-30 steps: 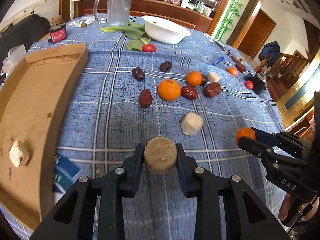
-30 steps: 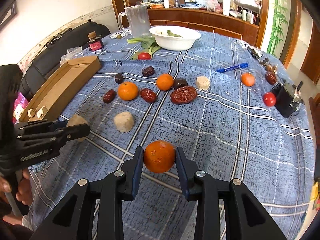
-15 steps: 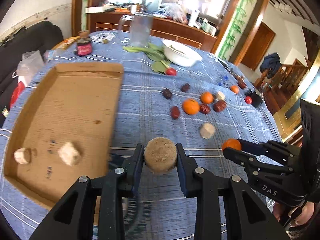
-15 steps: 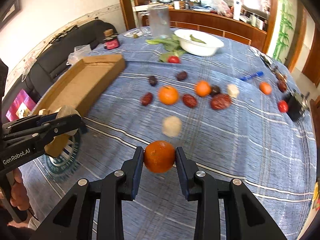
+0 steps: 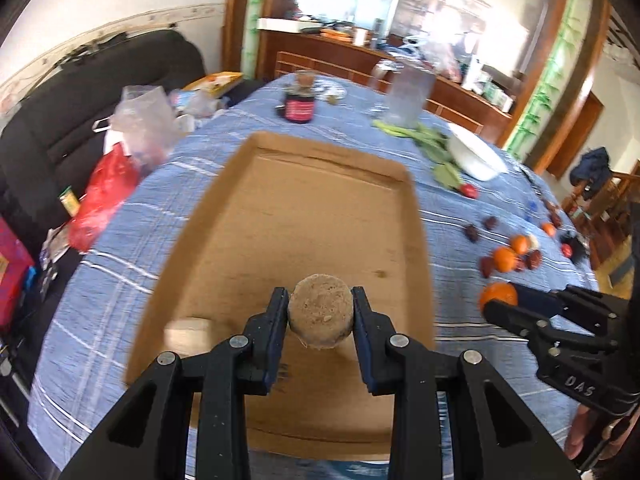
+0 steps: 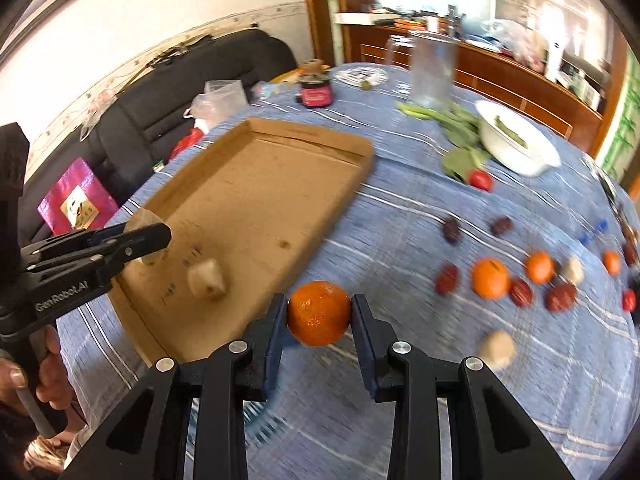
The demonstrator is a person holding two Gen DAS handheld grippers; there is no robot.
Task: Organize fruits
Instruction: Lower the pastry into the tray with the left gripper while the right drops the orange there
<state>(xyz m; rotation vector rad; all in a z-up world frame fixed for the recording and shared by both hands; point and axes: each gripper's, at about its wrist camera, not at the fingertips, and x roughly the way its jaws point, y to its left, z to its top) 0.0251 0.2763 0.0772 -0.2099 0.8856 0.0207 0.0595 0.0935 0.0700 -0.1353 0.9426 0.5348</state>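
Observation:
My left gripper (image 5: 321,314) is shut on a round beige cake (image 5: 321,316) and holds it above the near part of the cardboard tray (image 5: 304,216). It also shows in the right wrist view (image 6: 154,236), over the tray's left edge (image 6: 256,192). My right gripper (image 6: 319,314) is shut on an orange (image 6: 319,313), above the blue cloth just right of the tray; it also shows in the left wrist view (image 5: 496,298). A beige piece (image 6: 206,280) lies in the tray. Several oranges (image 6: 490,278) and red dates (image 6: 448,278) lie on the cloth to the right.
A white bowl (image 6: 516,144), green leaves (image 6: 456,120), a glass jug (image 6: 434,70) and a dark jar (image 6: 316,94) stand at the far end. A red tomato (image 6: 480,179) lies by the leaves. Bags (image 5: 108,184) and a black sofa (image 5: 48,120) are left of the table.
Both grippers have swung left with their loads. The left gripper now holds the cake over the tray; the right gripper with the orange has come near the tray's right edge.

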